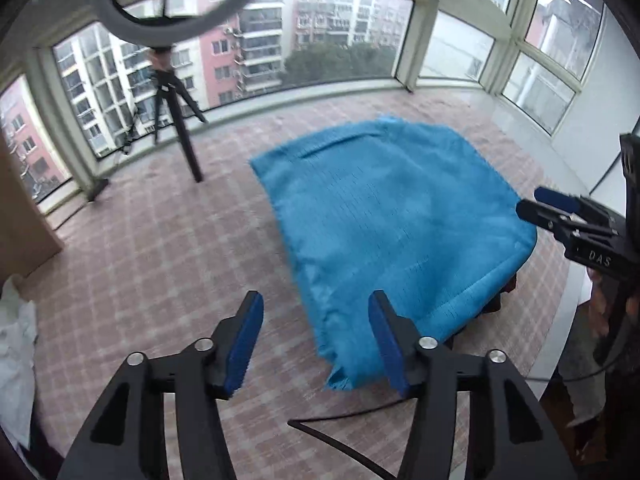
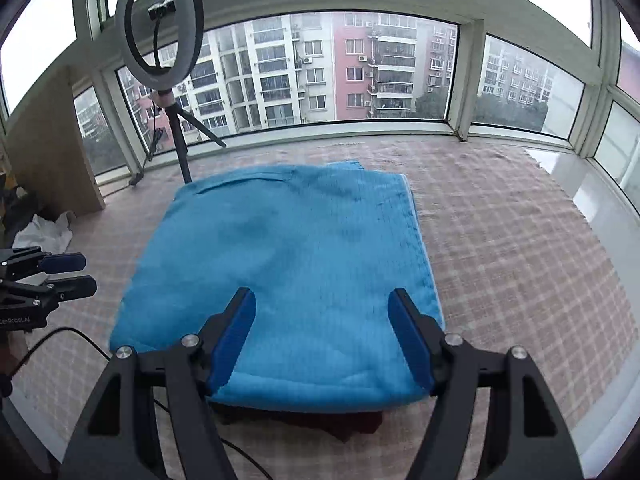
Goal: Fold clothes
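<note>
Garment lay folded square, soft, light, limp | best pinched at 6 o'clock edge | left hand-held gripper and right hand-held gripper both gaped empty

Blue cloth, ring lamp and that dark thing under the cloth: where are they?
Blue cloth (image 2: 288,264), right wrist view, its middle.
Ring lamp (image 2: 159,24), right wrist view, ring's rim.
Dark red garment (image 2: 344,426), right wrist view, edge showing underneath.

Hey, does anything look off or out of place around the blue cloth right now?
A dark red garment pokes out from under the near edge of the folded blue cloth. A crumpled white cloth lies at the far left. Both grippers are open, holding nothing.
</note>
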